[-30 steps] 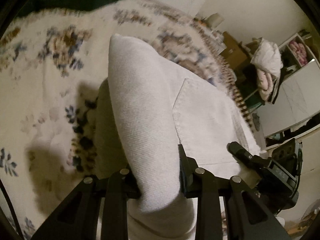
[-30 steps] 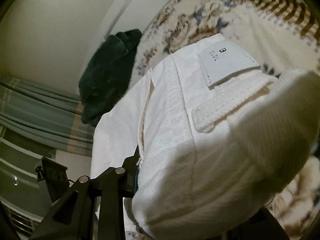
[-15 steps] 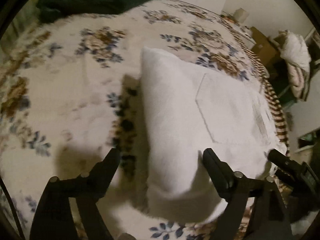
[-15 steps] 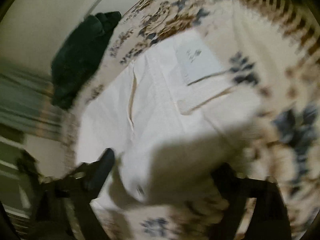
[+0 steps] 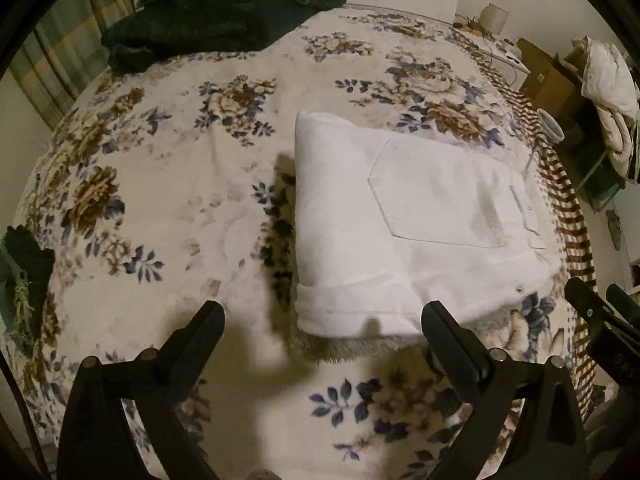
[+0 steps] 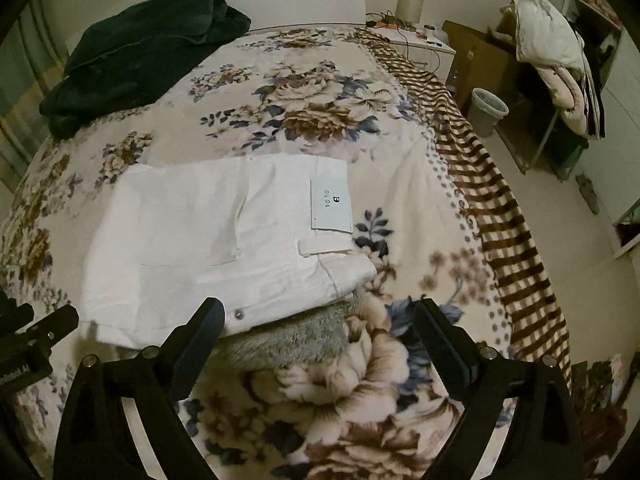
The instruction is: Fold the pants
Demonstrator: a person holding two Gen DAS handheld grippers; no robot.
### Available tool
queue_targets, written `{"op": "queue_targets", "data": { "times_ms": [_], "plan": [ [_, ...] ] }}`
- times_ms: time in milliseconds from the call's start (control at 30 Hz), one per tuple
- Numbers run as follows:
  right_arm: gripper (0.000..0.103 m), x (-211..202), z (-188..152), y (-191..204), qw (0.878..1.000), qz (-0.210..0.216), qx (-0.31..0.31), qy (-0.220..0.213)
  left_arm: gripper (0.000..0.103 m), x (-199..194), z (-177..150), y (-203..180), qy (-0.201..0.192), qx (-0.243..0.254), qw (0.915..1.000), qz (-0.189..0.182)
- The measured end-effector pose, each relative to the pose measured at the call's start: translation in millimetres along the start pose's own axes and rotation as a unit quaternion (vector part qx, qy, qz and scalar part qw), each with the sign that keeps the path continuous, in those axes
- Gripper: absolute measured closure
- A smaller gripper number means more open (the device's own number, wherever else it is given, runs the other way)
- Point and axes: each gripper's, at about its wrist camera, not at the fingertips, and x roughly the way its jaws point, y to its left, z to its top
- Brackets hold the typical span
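One bed [image 5: 168, 208] fills both views, covered by one floral blanket [image 6: 320, 92] with a brown-striped border [image 6: 508, 240] along its right edge. One dark green cover [image 5: 208, 12] lies bunched at the far left of the bed, well apart from everything else on it.

One pair of white pants [image 5: 400, 216] lies folded into a compact rectangle on the blanket, toward the right side of the bed and near the striped border. In the left wrist view one back pocket [image 5: 440, 196] faces up, and a rolled fold forms the near edge. In the right wrist view one label patch [image 6: 330, 208] sits at the waistband, one belt loop [image 6: 324, 246] just below it, and one metal rivet [image 6: 239, 313] near the front edge. A patch of grey fleece [image 6: 288, 336] shows just under the near edge of the pants.

Beside the bed stand one bin [image 6: 486, 110], one rack holding bundled bedding [image 6: 548, 52], and one nightstand [image 6: 416, 46].

Two tools are in view. The left tool [image 5: 322, 320] has its fingers spread wide apart; it grips nothing and hangs above the blanket just short of the near edge of the pants. The right tool [image 6: 316, 314] is likewise spread wide and holds nothing; its left finger overlaps the near edge of the pants in the picture, but whether it touches cannot be told.
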Motion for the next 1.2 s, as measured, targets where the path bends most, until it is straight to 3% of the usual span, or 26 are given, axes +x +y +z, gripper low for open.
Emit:
{"op": "queue_targets", "data": {
  "times_ms": [167,400,967,1200],
  "plan": [
    [0.006,-44.6,-6.8,-3.8,1.0,0.003,0.001,-0.006,0.002,-48.2,-7.6,-8.4,-0.017,-0.006,0.9998,0.001],
    [0.006,-141.3,-23.2,-16.0,0.999,0.002,-0.012,-0.03,0.002,-138.7,-33.6,-23.2,-0.045,-0.014,0.9989,0.005],
    [0.005,-429.6,-93.8,-57.6,0.992,0.038,-0.054,-0.111,0.002,-382.8,-133.2,-55.3,-0.152,-0.024,0.9876,0.033],
    [0.001,-537.6,-127.1,-77.7,0.987,0.045,-0.068,-0.137,0.0,-457.1,-164.9,-63.6,-0.184,-0.025,0.9813,0.052]
  ]
}}
